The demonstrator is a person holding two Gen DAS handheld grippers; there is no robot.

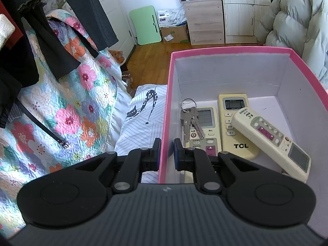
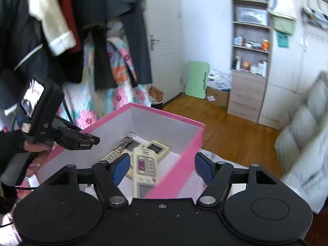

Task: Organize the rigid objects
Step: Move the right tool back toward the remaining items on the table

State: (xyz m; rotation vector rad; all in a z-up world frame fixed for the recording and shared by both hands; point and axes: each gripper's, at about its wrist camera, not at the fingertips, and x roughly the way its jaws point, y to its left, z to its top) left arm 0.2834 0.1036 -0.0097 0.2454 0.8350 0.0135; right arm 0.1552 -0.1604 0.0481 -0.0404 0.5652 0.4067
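Observation:
A pink box with a white inside holds three cream remote controls, one marked TCL, one tilted across it and one under a bunch of keys. My left gripper is shut on the box's left wall, one finger inside and one outside. My right gripper is open and straddles the box's right wall without touching it. The remotes and keys show in the right wrist view, and so does the left gripper at the box's far side.
The box rests on a bed with a striped white sheet and a floral quilt. Dark clothes hang at the left. A wood floor, a shelf unit and a puffy coat lie beyond.

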